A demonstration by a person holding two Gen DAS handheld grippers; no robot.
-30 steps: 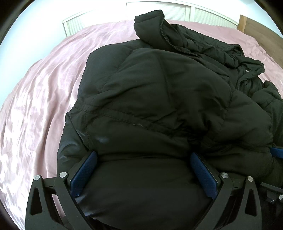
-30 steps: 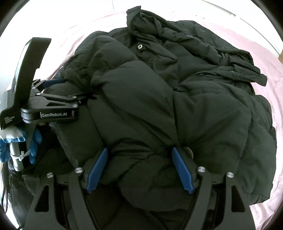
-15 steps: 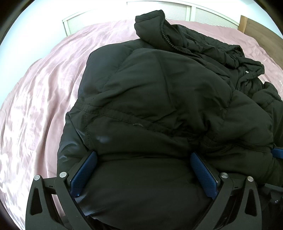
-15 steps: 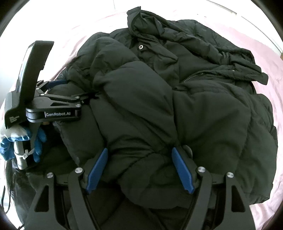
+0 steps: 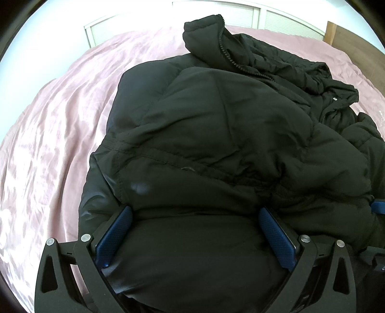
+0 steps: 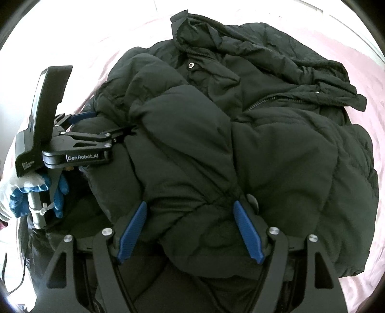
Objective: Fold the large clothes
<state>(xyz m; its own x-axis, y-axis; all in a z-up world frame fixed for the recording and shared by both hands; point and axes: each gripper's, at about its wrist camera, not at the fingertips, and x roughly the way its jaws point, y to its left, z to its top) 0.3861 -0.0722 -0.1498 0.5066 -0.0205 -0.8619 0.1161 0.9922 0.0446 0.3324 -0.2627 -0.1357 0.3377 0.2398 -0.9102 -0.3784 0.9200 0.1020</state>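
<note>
A black puffer jacket (image 5: pixel 216 125) lies bunched on a pink bed, collar and zipper at the far end. It also fills the right wrist view (image 6: pixel 264 144). My left gripper (image 5: pixel 195 214) stands wide open with a thick fold of the jacket's near edge between its blue pads (image 5: pixel 115 233). My right gripper (image 6: pixel 190 211) is also open, with a bulging fold of the jacket between its blue pads (image 6: pixel 247 233). The left gripper also shows from the side in the right wrist view (image 6: pixel 101 130), held by a blue-and-white gloved hand (image 6: pixel 28 195).
The pink bedsheet (image 5: pixel 48 144) spreads to the left and far side of the jacket. A white slatted window or radiator (image 5: pixel 240 14) runs behind the bed. A wooden headboard corner (image 5: pixel 349 33) stands at the far right.
Almost nothing has changed. In the right wrist view the left gripper and the gloved hand have shifted slightly down and to the right.
</note>
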